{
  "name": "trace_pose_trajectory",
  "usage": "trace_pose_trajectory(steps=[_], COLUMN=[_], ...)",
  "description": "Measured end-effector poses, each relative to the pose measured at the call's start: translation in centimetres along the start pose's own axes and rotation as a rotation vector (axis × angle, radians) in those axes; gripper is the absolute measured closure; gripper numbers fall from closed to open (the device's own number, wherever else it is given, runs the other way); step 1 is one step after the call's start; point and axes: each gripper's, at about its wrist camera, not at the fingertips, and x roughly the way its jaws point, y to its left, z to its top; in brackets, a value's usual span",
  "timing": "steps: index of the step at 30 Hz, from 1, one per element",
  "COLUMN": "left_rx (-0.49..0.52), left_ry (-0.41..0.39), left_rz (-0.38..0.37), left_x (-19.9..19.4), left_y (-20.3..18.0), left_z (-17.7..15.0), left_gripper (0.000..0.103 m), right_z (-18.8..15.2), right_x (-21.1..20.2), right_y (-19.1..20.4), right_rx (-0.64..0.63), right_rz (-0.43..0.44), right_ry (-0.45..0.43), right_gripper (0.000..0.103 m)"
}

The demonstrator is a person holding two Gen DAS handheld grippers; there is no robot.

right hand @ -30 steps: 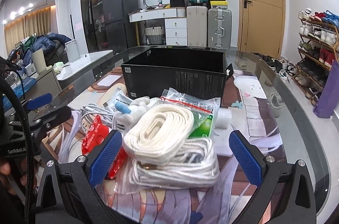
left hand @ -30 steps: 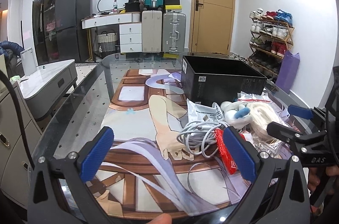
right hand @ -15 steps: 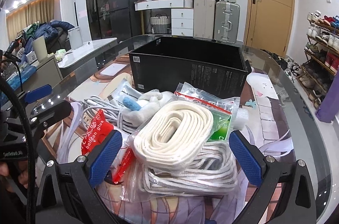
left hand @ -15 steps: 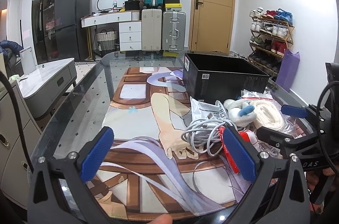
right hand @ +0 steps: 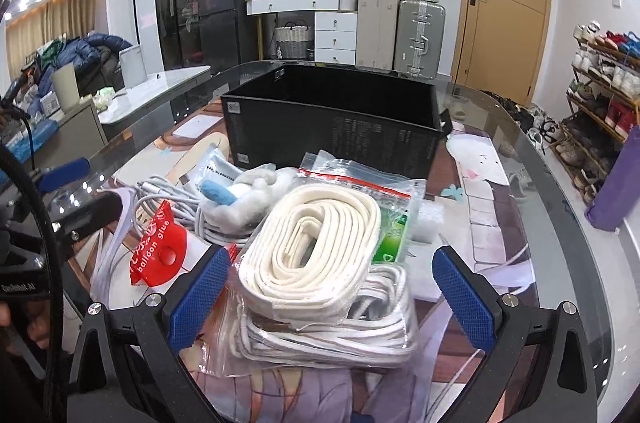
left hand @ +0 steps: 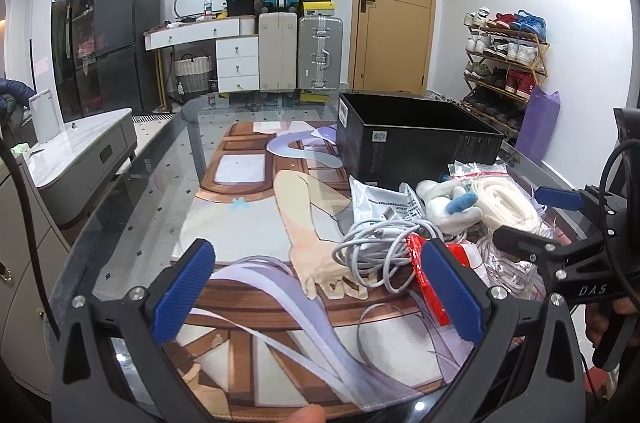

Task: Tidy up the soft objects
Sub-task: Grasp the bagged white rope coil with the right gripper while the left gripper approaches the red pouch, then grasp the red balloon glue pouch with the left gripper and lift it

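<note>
A pile of soft things lies on the glass table in front of an open black box (right hand: 332, 127). It holds a coiled white strap (right hand: 316, 251) on a bag of white rope (right hand: 332, 327), a grey-white plush toy with a blue part (right hand: 240, 195), a grey cable bundle (left hand: 376, 247) and a red balloon-glue pack (right hand: 158, 251). My right gripper (right hand: 332, 299) is open, its blue pads either side of the strap and rope bag. My left gripper (left hand: 316, 291) is open and empty, left of the pile, with the right pad near the cable. The black box also shows in the left wrist view (left hand: 416, 143).
A printed mat (left hand: 256, 207) covers the table's middle. A green packet (right hand: 394, 235) and a white foam block (right hand: 430, 219) lie right of the strap. The curved table edge (right hand: 568, 207) runs along the right. A shoe rack (left hand: 504, 63) and suitcases (left hand: 300, 51) stand beyond.
Both grippers have moved forward toward the pile. The strap and rope bag now sit between my right gripper's pads. Nothing in the pile has moved.
</note>
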Motion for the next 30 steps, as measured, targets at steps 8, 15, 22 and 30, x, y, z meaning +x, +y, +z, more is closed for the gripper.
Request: trace_pose_trajectory(steps=[8,15,22,30], left_rx=[0.014,0.026,0.056,0.100], left_ry=[0.019,0.029,0.032,0.046], left_rz=[-0.018,-0.030,-0.033,-0.051], left_x=[0.8,0.7,0.4,0.1], left_y=[-1.1,-1.8,-3.0,-5.0], left_z=[-0.1,0.4,0.4,0.2], left_gripper=[0.000,0.000,0.000,0.000], right_z=[0.6,0.2,-0.8,-0.8], right_x=[1.4,0.8,-0.7,-3.6], right_y=[0.4,-0.7,-2.0,-2.4], right_rx=[-0.003,0.027,0.067,0.071], right_rz=[-0.020,0.002,0.053,0.068], right_ry=[0.012,-0.006,-0.059,-0.161], right_gripper=[0.011,0.039,0.054,0.057])
